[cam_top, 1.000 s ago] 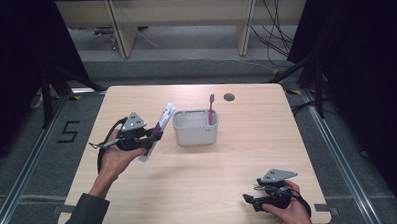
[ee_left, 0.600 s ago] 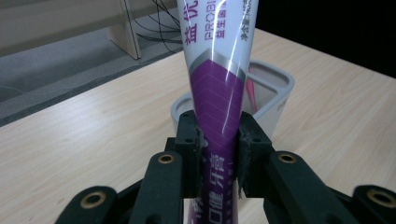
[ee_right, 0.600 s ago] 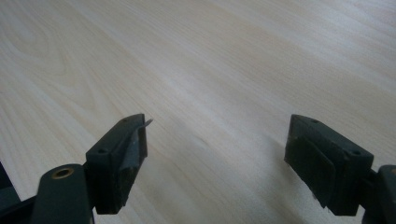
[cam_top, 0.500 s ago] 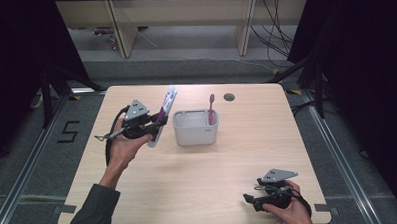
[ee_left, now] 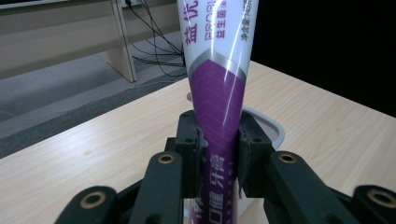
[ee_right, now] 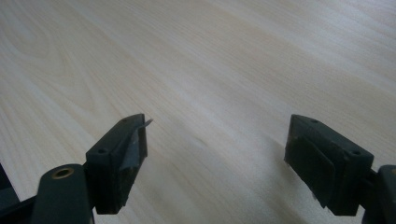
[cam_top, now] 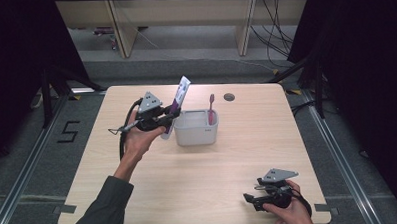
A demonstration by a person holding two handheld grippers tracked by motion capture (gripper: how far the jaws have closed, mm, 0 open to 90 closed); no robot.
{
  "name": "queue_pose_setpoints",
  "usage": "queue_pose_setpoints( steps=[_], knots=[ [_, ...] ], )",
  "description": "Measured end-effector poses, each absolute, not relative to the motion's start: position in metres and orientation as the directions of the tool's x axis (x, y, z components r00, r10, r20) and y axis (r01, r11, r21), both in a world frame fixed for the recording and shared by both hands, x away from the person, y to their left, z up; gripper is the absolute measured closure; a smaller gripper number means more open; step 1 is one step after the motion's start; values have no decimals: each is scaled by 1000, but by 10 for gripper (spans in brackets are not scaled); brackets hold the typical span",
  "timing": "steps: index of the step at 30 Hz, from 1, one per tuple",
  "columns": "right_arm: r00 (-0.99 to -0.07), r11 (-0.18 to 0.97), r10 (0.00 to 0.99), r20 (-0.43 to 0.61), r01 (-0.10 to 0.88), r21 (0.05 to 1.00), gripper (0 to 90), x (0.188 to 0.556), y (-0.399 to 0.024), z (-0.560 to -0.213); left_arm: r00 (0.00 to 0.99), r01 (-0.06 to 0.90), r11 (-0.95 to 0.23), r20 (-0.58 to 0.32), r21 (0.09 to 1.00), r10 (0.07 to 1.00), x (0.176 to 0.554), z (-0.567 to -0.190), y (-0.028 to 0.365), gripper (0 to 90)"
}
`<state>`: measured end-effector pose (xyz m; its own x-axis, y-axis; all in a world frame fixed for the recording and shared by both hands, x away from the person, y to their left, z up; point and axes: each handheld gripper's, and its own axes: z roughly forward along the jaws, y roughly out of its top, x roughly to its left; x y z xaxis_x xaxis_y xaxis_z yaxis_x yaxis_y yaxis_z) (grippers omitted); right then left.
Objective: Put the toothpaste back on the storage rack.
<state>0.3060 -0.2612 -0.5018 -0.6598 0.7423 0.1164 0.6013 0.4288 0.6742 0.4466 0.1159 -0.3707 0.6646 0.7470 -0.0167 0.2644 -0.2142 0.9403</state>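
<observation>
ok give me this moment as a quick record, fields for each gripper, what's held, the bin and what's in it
left gripper: shut on the toothpaste tube, raised beside the bin's left side
toothpaste tube: purple and white, held tilted with its flat end up
right gripper: open, nothing between the jaws, low over the table's near right corner
bin: grey, mid-table
toothbrush: pink, standing in the bin, leaning at its right wall
table: light wood

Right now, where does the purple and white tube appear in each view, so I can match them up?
High view: the tube stands tilted left of centre, clamped in the left tool, beside the grey tub.
Left gripper view: it rises up the middle between the jaws.
Right gripper view: bare tabletop between open jaws, no tube.
Shared landmark: the wooden tabletop.
</observation>
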Motion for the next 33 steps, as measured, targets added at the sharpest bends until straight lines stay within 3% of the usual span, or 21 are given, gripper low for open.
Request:
queue_pose_setpoints(
  steps=[33],
  knots=[
    [-678,438,727,108,580,687,219,306,-262,-500,675,235,-194,-17,952,738,485,-368,54,734]
  ],
)
